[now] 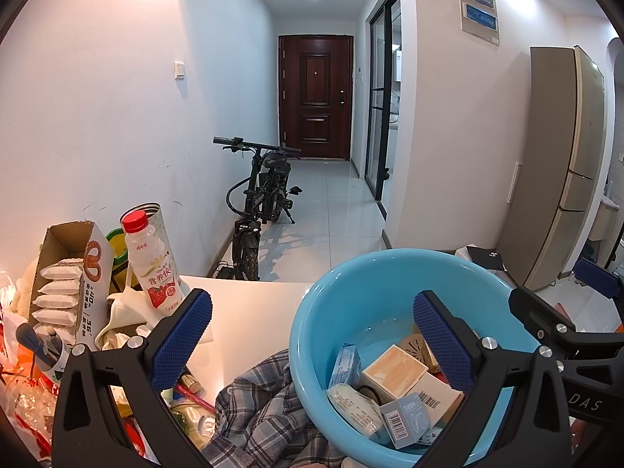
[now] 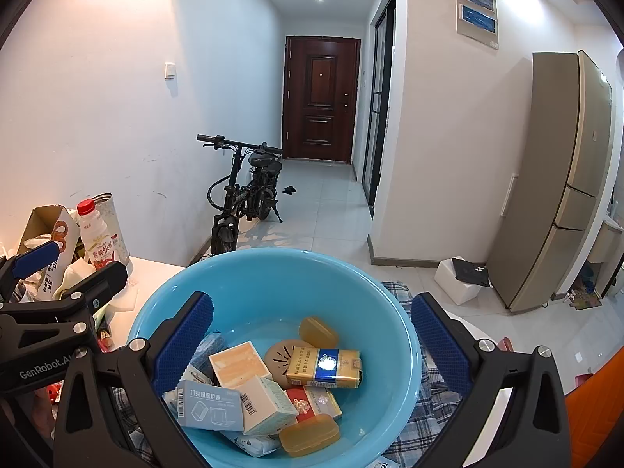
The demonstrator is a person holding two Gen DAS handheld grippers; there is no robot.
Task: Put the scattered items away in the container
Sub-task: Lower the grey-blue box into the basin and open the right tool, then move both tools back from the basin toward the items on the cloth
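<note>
Basin (image 2: 249, 273) sits on the plaid cloth (image 2: 425, 397), boxes (image 2: 241, 382) piled inside; left of it, the milk bottle (image 1: 150, 265) (upright) beside the cracker carton (image 1: 66, 280).

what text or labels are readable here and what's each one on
"GenRobot.AI" on the body of the left claw, last letters cut off.
"DAS" on the body of the right claw.
"打火机保护壳" on the grey-blue box in the blue basin.
"营养快线" on the milk drink bottle.
"36" on the open snack carton; its other print is too small.
Barcode digits and cigarette pack lettering: unreadable.
</note>
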